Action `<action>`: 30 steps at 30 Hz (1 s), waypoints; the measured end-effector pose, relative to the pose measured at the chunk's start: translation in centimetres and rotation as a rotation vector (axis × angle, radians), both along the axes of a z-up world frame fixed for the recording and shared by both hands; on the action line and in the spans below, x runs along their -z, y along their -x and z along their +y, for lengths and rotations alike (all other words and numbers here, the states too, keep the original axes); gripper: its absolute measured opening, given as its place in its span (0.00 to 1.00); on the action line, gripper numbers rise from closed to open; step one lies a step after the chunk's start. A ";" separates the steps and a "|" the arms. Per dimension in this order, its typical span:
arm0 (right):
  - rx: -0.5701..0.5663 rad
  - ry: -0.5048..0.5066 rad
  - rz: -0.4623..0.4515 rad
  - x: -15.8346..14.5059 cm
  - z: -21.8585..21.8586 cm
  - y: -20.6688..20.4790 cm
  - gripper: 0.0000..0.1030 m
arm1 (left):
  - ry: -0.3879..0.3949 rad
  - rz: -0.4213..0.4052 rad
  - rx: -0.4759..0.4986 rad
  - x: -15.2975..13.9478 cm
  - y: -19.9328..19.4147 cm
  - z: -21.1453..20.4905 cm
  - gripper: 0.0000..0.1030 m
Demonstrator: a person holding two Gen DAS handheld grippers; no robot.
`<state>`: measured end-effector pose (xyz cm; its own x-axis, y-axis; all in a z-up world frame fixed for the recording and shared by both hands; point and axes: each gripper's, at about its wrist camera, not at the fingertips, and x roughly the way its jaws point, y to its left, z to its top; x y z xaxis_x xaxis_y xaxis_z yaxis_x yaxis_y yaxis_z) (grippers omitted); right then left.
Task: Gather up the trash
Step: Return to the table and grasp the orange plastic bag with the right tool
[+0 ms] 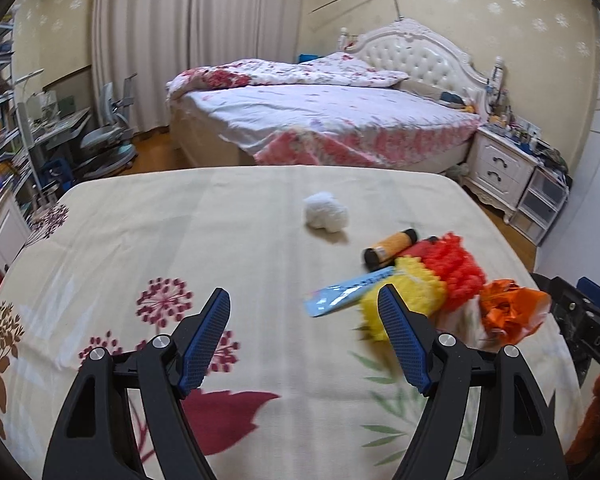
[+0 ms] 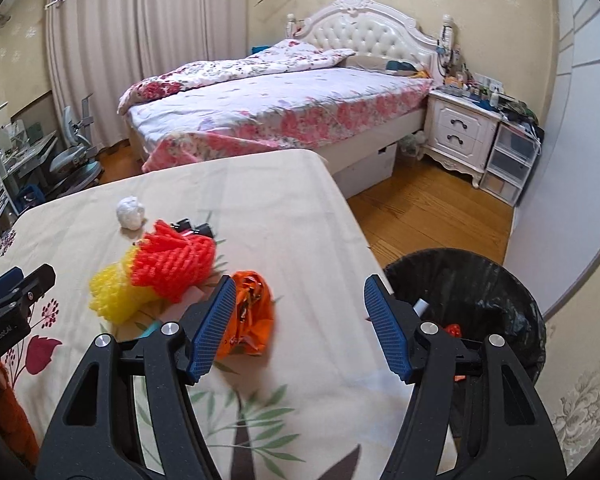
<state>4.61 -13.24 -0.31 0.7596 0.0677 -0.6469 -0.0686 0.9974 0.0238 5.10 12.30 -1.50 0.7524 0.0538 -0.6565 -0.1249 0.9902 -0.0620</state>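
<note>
Home bedroom, bed with tufted headboard, nightstand, curtains

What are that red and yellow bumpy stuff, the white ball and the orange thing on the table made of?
The red netting and yellow netting look like soft matte foam mesh, going by their knobbly lattice. The white ball seems to be crumpled tissue or paper: dull and wrinkled. The orange wrapper looks like thin plastic film with a shiny foil lining, judging by its glinting creases.
</note>
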 end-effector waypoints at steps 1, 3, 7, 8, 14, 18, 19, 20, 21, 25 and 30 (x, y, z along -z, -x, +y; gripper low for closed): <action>-0.007 0.003 0.001 0.0 0.5 -0.1 0.65 | 0.001 0.002 -0.010 0.1 0.0 0.5 0.72; -0.023 0.011 0.002 0.1 1.3 -0.1 0.71 | 0.007 0.007 -0.023 0.3 0.1 1.2 0.72; -0.045 0.028 0.028 0.8 2.8 -0.5 0.71 | 0.013 0.015 -0.028 0.8 0.2 1.9 0.72; -0.051 0.031 0.033 0.9 3.2 -0.6 0.71 | 0.013 0.017 -0.026 1.0 0.3 2.0 0.72; -0.073 0.043 0.050 1.4 4.3 -0.7 0.71 | 0.032 0.029 -0.028 1.7 0.2 2.8 0.72; -0.086 0.045 0.067 2.1 4.9 -1.0 0.71 | 0.037 0.033 -0.031 1.9 0.3 3.3 0.72; -0.087 0.042 0.074 2.3 5.0 -1.2 0.71 | 0.038 0.034 -0.031 1.9 0.4 3.5 0.72; -0.088 0.035 0.085 2.6 5.0 -1.4 0.71 | 0.039 0.035 -0.030 1.9 0.4 3.5 0.72; -0.089 0.028 0.094 2.9 5.1 -1.5 0.71 | 0.039 0.037 -0.029 2.0 0.5 3.6 0.72; -0.092 0.011 0.130 4.0 5.2 -2.1 0.71 | 0.044 0.047 -0.022 2.2 0.2 3.3 0.72; -0.102 0.021 0.136 4.3 5.4 -2.0 0.69 | 0.051 0.051 0.001 2.2 0.1 2.6 0.72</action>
<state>6.61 -7.84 -4.63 0.6553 0.1249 -0.7450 -0.1668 0.9858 0.0186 5.04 14.88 -3.73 0.7178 0.0187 -0.6960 -0.1280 0.9861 -0.1055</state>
